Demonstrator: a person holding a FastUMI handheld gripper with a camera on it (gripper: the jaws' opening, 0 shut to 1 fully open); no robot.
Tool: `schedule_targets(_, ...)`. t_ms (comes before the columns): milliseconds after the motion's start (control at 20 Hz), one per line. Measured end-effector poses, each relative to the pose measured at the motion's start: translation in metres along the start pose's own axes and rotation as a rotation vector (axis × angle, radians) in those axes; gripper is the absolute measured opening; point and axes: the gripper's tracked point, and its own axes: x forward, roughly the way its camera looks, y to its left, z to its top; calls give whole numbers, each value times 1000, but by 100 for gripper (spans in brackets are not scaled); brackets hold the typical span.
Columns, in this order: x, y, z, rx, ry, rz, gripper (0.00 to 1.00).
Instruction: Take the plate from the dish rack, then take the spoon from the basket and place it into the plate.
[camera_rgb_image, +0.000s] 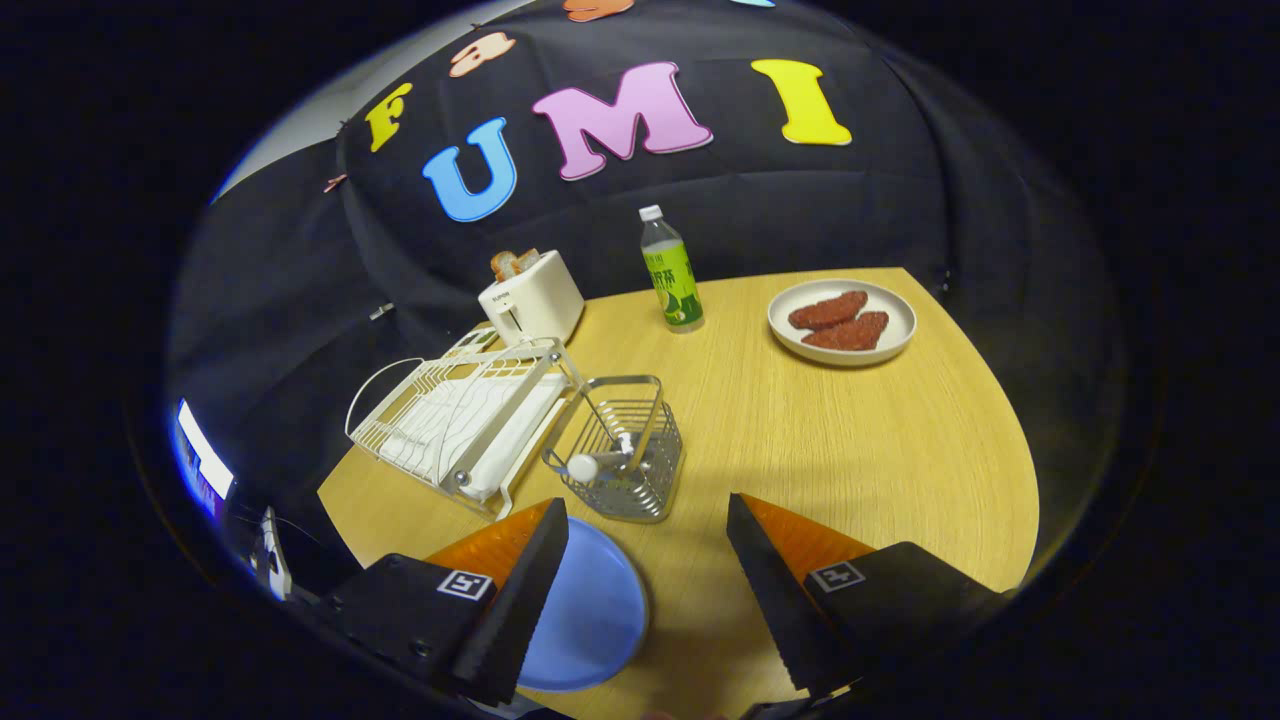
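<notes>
Tool (648, 512) fingers spread, empty; left finger hides part of blue plate (590, 615).

You have the blue plate (585, 620) lying flat on the table (850, 450), just in front of the rack (460, 420) and partly under your left finger. The white rack stands with its slots bare. The spoon (600, 465) lies tilted in the wire basket (625, 450), its pale rounded end pointing toward the rack, just ahead of the fingers.
</notes>
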Motion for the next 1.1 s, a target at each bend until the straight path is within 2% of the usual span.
schedule_targets(250, 8, 23, 26, -182, -119, 61, 98)
schedule_targets(500, 35, 26, 33, -228, -188, 65, 97)
schedule_targets(600, 45, 28, 34, -225, -209, 69, 91)
schedule_targets(1100, 75, 19, 29, -271, -228, 39, 46)
